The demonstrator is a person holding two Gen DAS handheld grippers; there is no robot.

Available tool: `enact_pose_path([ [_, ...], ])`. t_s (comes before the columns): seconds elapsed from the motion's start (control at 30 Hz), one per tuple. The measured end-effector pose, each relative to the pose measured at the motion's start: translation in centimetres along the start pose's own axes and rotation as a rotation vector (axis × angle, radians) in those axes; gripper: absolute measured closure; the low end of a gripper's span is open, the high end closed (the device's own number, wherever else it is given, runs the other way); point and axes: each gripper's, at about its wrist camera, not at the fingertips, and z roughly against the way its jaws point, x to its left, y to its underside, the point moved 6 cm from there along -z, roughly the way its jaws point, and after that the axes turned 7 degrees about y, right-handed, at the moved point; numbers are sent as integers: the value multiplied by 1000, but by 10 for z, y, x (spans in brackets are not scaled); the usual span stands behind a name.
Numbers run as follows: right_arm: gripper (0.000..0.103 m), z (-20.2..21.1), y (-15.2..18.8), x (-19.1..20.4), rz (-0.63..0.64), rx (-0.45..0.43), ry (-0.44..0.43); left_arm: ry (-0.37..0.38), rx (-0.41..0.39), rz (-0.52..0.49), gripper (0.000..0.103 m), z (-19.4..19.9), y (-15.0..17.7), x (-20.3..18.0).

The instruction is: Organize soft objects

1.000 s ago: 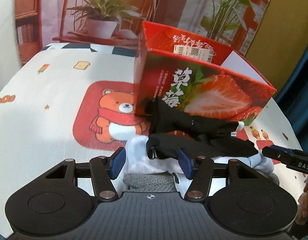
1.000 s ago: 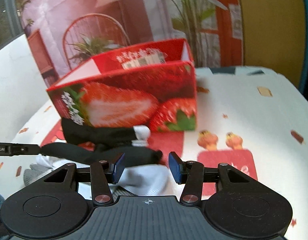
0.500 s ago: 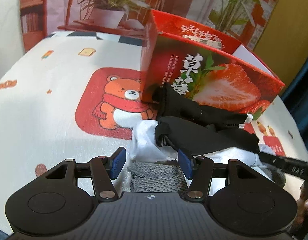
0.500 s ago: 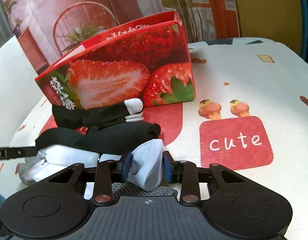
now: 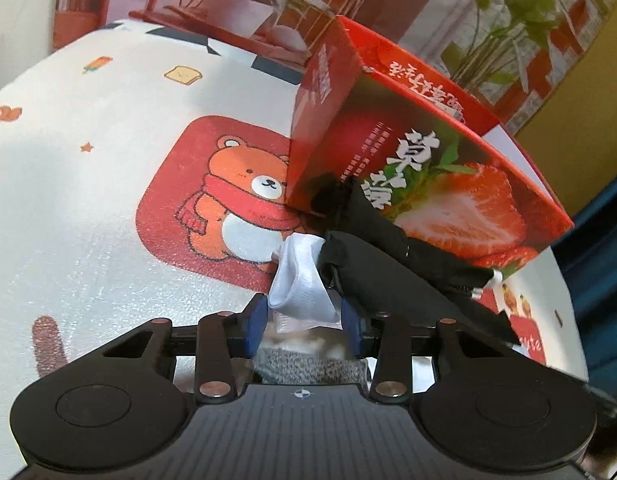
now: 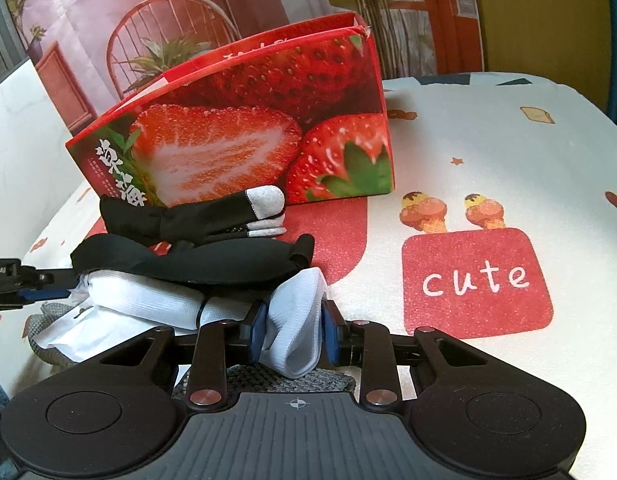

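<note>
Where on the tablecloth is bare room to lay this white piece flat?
Free: over the "cute" patch right of the strawberry box, and the bear print left of it. Crowded: black garments piled before the box.

Cartoon tablecloth (image 6: 488,152), printed plant backdrop (image 5: 428,8)

Both tongs angle downward, the left tongs (image 5: 304,322) just closing, the right tongs (image 6: 294,330) pinched nearly together.

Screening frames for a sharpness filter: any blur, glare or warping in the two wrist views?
Left wrist view: soft smear just behind the white fabric piece between the tool's pads, red strawberry-print cardboard box bent by fisheye, dark corners. Right wrist view: mostly sharp, no strong glare, patterned tablecloth edge curves.
</note>
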Motion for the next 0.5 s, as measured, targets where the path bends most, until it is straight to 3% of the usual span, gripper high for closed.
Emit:
enact_pose_path([
  [0.2,76,0,0,1,2,0,1,27,-6,54,61,-8,-8,4],
  [0.23,76,0,0,1,2,0,1,29,-13,49,64,-8,-8,3],
  [0.3,76,0,0,1,1,1,1,14,0,1,88,-8,-8,-1],
  [0.5,76,0,0,1,-3,3,0,-21,-26,-71,95,2,-5,-8],
])
